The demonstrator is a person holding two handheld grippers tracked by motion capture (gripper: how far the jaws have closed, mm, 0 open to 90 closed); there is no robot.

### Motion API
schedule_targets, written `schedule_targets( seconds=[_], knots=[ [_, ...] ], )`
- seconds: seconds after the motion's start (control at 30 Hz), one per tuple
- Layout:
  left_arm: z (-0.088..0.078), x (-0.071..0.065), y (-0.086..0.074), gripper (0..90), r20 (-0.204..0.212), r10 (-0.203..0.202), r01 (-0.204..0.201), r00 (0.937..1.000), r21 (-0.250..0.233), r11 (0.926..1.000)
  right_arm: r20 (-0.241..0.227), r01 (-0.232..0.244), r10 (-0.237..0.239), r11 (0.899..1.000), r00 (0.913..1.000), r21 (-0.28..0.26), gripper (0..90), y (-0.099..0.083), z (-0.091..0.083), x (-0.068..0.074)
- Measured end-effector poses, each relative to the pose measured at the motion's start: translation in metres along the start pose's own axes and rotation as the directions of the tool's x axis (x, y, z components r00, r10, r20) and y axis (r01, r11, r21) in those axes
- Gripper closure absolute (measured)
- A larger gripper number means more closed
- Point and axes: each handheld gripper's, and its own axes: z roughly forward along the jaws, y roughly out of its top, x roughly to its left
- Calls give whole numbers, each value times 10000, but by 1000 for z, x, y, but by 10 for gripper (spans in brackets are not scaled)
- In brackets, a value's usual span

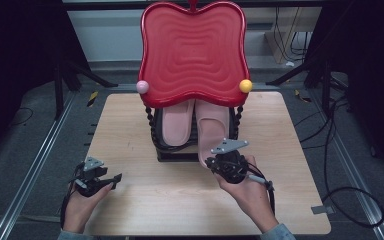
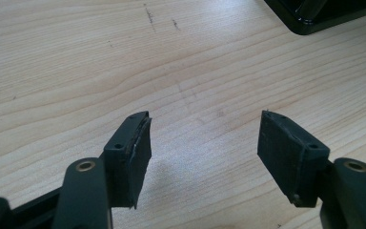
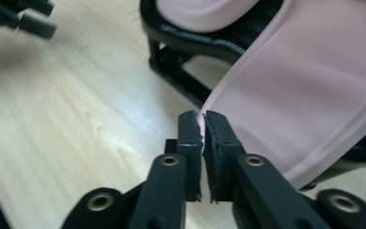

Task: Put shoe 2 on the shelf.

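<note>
Two pink slippers lie side by side on the lower shelf of a black rack [image 1: 172, 154]. The right slipper [image 1: 213, 131] sticks out over the rack's front, its heel end toward me. My right gripper [image 1: 211, 162] is shut on that slipper's rim; in the right gripper view the pads [image 3: 204, 117] pinch the thin pink edge of the slipper [image 3: 305, 90]. The left slipper [image 1: 176, 125] sits deeper in the rack. My left gripper [image 1: 114, 180] hovers at the table's front left, open, with bare wood between its pads [image 2: 205, 138].
A red apple-shaped tray [image 1: 192, 50] tops the rack, with a pink ball [image 1: 142, 86] and a yellow ball [image 1: 245, 85] at its corners. The wooden table [image 1: 180, 200] has free room in front. Cables lie on the floor at the right.
</note>
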Motion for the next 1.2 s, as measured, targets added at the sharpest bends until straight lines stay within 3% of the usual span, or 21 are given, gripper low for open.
schedule_targets(
  seconds=[0.23,0.47,0.93,1.2],
  knots=[
    [1,0,0,357,15,33,-33,10000,50,10000,-406,561,-528,9948,9978,846,900,-9,-1,6],
    [2,-1,-1,357,22,46,-46,10000,96,9999,-449,726,-657,9820,9968,1745,900,-19,7,4],
    [4,0,-2,358,5,28,-28,10000,152,9999,-229,210,-160,9710,9996,2382,900,-30,25,-17],
    [5,0,-2,358,20,28,-28,10000,171,9998,-119,37,-10,9745,9999,2246,900,-23,27,-23]
  ],
)
